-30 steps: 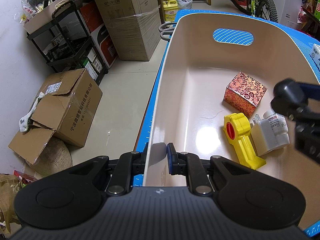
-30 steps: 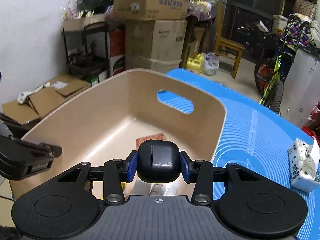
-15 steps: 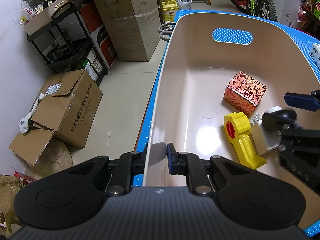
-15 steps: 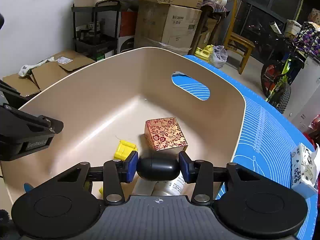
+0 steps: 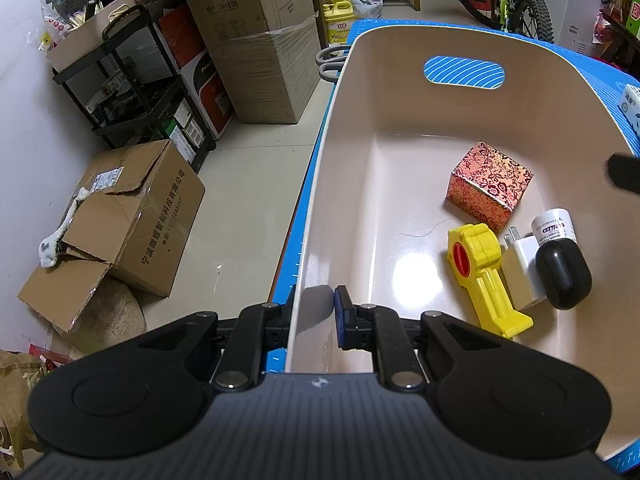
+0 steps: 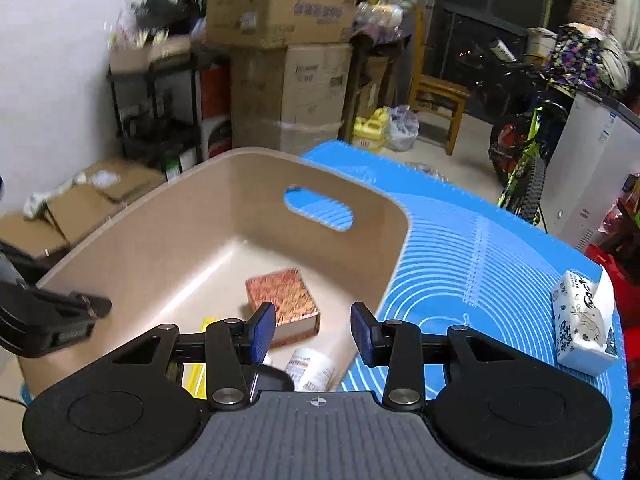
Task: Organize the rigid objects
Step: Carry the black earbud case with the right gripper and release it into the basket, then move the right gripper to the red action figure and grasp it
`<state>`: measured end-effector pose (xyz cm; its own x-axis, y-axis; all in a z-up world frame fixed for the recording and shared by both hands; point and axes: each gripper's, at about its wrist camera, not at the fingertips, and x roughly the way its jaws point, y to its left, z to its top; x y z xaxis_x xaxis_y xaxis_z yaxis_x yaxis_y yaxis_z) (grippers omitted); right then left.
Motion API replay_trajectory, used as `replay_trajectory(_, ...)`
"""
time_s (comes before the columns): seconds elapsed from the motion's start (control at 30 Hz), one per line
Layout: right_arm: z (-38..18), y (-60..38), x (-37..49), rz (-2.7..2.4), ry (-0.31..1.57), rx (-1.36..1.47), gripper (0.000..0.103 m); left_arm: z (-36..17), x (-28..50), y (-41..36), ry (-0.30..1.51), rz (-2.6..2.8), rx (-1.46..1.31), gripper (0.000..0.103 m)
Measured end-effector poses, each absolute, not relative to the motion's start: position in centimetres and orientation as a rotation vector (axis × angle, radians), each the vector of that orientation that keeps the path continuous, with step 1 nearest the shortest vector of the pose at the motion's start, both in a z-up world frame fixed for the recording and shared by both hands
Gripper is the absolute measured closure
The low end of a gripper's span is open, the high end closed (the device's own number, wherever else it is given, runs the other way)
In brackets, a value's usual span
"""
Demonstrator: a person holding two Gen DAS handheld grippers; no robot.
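A beige bin stands on a blue mat. My left gripper is shut on the bin's near left wall. Inside lie a red patterned box, a yellow toy, a white charger, a white bottle and a black oval case. My right gripper is open and empty above the bin's right rim, with the red box and bottle below it. Its fingertip shows at the left wrist view's right edge.
A white tissue pack lies on the mat to the right of the bin. Cardboard boxes, a black shelf rack and stacked cartons stand on the floor to the left. A bicycle stands behind.
My right gripper lowered the black case into the bin, opened and let it go, then rose. The case now lies beside the charger. The left gripper has not moved.
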<state>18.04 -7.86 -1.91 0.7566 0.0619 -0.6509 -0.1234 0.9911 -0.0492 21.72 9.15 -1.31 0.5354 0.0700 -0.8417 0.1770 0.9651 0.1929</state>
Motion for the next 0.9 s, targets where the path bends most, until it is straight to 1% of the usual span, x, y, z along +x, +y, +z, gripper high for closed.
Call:
replay_trajectory(0.07, -1.5, -8.5, 17.4, 0.074, 0.687, -0.088, 0.043, -1.3, 21.8, 9.2, 1.006, -0.065, 0.27, 0.085)
replay_trajectory(0.3, 0.2, -13.0, 15.8, 0.007, 0.667, 0.007, 0.042, -1.3, 21.8, 9.2, 1.006, -0.065, 0.267, 0.085)
replay_trajectory(0.43, 0.2, -16.3, 14.6, -0.057, 0.708, 0.051, 0.042, -1.3, 21.8, 9.1, 1.006, -0.065, 0.269, 0.085)
replay_trajectory(0.7, -3.8, -21.7, 12.7, -0.173, 0.882, 0.173, 0.042, -1.3, 21.8, 9.1, 1.006, -0.064, 0.267, 0.085)
replay_trajectory(0.9, -7.1, -23.4, 12.5, -0.204, 1.005, 0.305, 0.042, -1.3, 21.8, 9.2, 1.006, -0.065, 0.268, 0.085)
